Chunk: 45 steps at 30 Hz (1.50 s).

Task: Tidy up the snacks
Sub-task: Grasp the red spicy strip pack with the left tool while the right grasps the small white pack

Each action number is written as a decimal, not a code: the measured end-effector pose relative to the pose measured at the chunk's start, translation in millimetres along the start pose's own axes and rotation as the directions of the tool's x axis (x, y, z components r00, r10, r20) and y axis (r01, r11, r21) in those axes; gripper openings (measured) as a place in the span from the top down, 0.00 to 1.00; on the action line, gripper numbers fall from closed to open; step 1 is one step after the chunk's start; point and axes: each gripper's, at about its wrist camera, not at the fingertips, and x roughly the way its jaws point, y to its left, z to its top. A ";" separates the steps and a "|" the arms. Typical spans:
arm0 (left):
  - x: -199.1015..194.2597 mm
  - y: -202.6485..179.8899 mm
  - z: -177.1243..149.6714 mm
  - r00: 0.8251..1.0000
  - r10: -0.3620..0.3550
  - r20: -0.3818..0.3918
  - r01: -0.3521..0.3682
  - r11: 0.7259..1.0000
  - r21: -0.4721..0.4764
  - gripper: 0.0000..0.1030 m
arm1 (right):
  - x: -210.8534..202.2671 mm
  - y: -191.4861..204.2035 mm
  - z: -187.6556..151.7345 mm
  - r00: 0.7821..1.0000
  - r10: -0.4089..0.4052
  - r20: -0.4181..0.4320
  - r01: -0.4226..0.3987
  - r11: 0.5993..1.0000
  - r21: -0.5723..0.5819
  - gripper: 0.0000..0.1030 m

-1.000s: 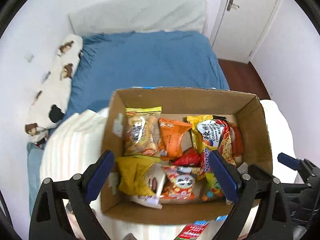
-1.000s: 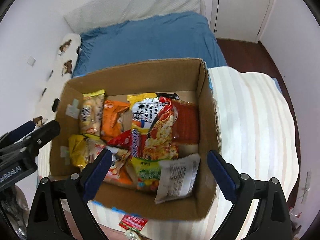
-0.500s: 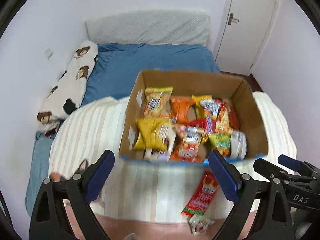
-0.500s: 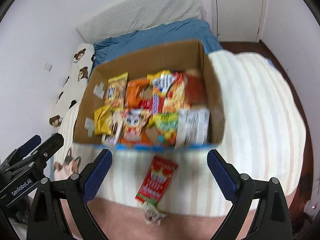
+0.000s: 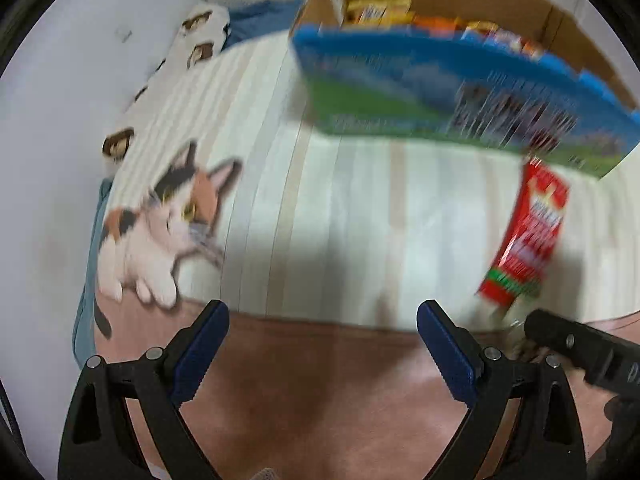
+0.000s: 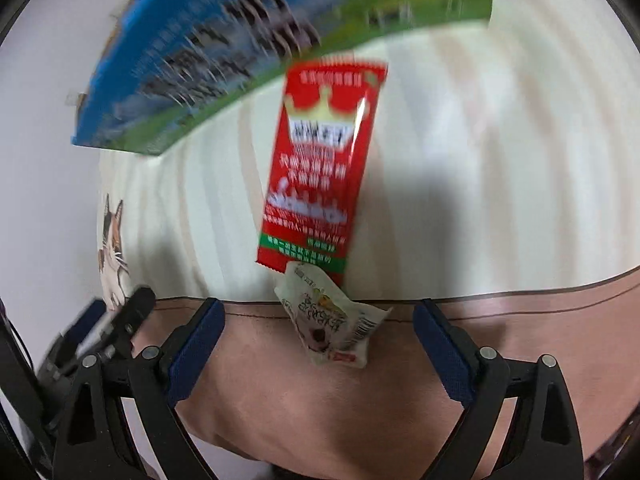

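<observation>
Red snack packet (image 6: 320,168) and a small white packet (image 6: 332,320) now lie close below the right gripper (image 6: 318,344), its empty jaws closing, left gripper (image 5: 322,344) released, both lowered from the cardboard box (image 5: 440,92).

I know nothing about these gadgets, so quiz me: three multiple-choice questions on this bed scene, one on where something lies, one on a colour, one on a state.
1. Where does the long red packet lie?
A. inside the box
B. on the striped blanket, outside the box
C. on the floor

2. What colour is the small packet at the red one's near end?
A. mostly white
B. blue
C. black

3. What is between the right gripper's fingers?
A. the red packet, clamped
B. the box
C. the small packet, not pressed by the pads

Answers: 1 B, it rests on the stripes before the box. 2 A, a white wrapper. 3 C, the jaws are closing but gaps show on both sides.
</observation>
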 end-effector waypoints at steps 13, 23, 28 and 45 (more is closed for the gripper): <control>-12.4 -41.9 22.0 0.997 -0.069 0.030 0.066 0.994 0.086 0.06 | -26.4 -33.7 -4.1 0.985 -0.113 0.131 0.122 0.991 -0.060 0.59; 40.5 -145.4 53.4 0.937 -0.275 -0.217 0.322 0.920 0.224 0.07 | -61.7 -101.3 22.2 0.994 0.014 0.109 -0.027 0.992 0.120 0.38; 40.7 -148.1 54.7 0.940 -0.295 -0.173 0.328 0.923 0.203 0.38 | -68.5 -102.8 14.0 0.993 0.012 0.119 -0.027 0.992 0.121 0.30; 55.2 -55.4 -36.5 0.926 -0.288 -0.245 0.289 0.957 -0.035 0.43 | -15.0 -50.3 23.1 0.982 -0.176 0.068 0.180 0.982 -0.064 0.32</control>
